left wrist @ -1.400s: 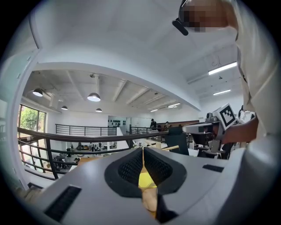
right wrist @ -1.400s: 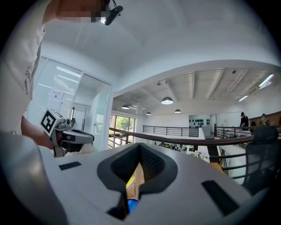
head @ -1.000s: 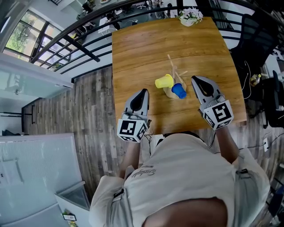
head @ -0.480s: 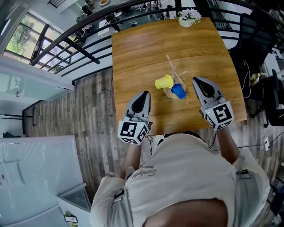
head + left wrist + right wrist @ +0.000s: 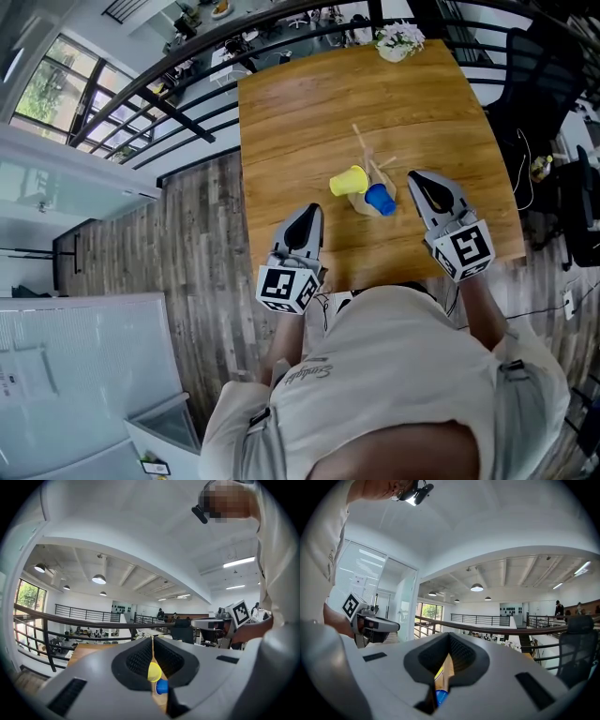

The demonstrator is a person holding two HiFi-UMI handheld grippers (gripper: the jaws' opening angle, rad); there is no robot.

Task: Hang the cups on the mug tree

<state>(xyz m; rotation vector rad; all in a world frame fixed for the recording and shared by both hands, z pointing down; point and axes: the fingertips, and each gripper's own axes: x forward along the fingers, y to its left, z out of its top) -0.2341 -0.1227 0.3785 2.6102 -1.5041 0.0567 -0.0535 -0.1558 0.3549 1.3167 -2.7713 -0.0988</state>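
Seen from above, a wooden counter (image 5: 309, 103) carries a thin wooden mug tree (image 5: 368, 157). A yellow cup (image 5: 349, 180) and a blue cup (image 5: 380, 199) are bunched at its foot. From this height it is hard to say whether they hang on pegs or lie against the base. The left gripper (image 5: 309, 216) hovers over the counter's near edge, left of the cups. The right gripper (image 5: 419, 180) sits just right of the blue cup. Both have their jaws pressed together with nothing between them.

The tree looks light, so a nudge from either gripper could tip it or knock a cup toward the near edge. Reaching in with the jaws together would push a cup rather than grasp it.

The left gripper view looks level through its jaw slit. It shows yellow sitting higher than blue, with a stick rising behind, which the head view flattens. The right gripper view catches only slivers of both cups. Only the head view shows how near the counter's edge everything is.
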